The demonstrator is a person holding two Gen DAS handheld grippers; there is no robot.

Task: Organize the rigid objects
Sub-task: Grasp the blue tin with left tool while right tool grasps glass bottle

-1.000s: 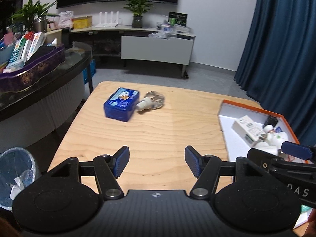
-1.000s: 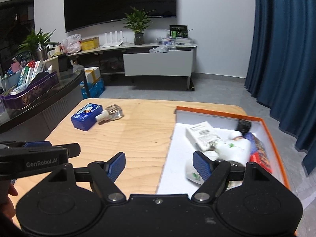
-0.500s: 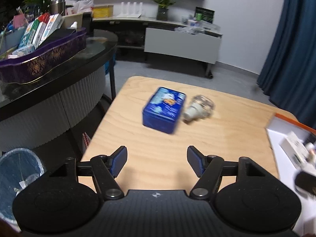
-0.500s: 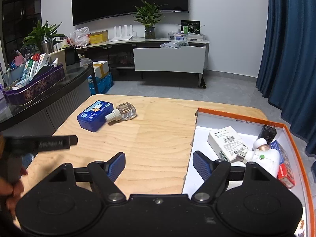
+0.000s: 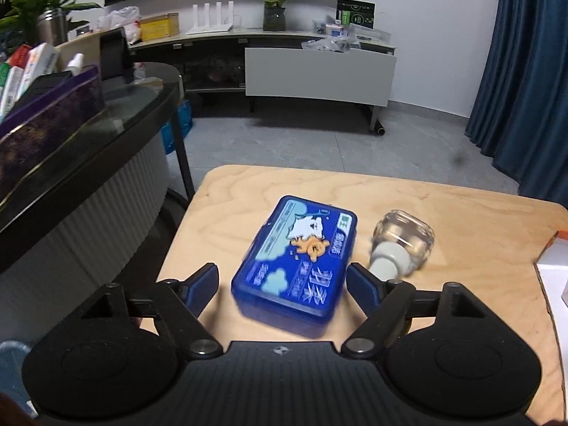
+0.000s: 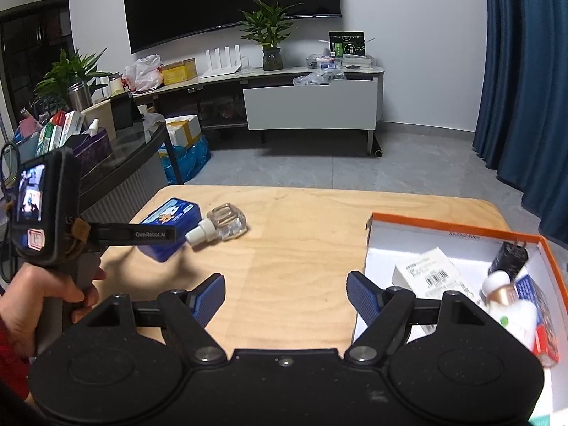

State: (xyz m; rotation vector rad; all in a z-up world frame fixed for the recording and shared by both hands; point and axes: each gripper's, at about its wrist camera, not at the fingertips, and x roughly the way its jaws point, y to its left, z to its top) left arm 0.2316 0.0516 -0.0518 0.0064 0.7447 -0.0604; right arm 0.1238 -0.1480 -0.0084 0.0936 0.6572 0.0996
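While the left gripper hangs low over the wooden tabletop, we see its fingers spread apart and released, having just been opening; the near end of the blue tin sits between them in the lower middle of the left wrist view, and neither pad presses on it. Just right of the tin lies the clear glass bottle on its side, white neck toward the camera, close beside the tin though we cannot tell whether they touch. In the right wrist view a hand at the lower left grips the left gripper's handle, whose arm reaches across the tin at middle left. Lower centre, the right gripper has its fingers wide and released with only bare tabletop between them. At the right edge sits the orange-rimmed box, holding a white carton, a white bottle and a dark item at its far corner.
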